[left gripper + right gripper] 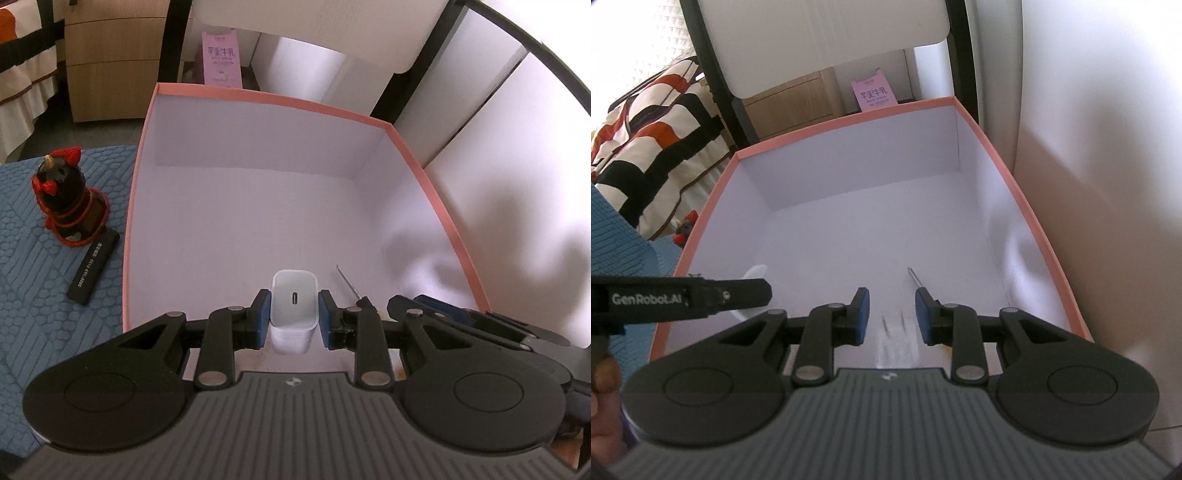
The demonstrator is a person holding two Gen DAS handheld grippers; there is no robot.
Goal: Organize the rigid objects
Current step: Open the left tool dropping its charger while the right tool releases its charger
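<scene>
My left gripper (294,317) is shut on a white USB charger block (294,301) and holds it over the near part of a pink-rimmed white box (258,98). My right gripper (891,317) is open and empty inside the same box (849,115). A thin metal pin tool (347,282) lies on the box floor just right of the charger; it also shows in the right wrist view (915,277). A black figurine with red bows (66,197) and a black bar with white print (94,271) rest on the blue mat left of the box.
The blue textured mat (44,295) covers the table left of the box. A white wall (517,184) stands close on the right. A chair back (827,40), a wooden cabinet (110,66) and a pink carton (221,59) are behind the box.
</scene>
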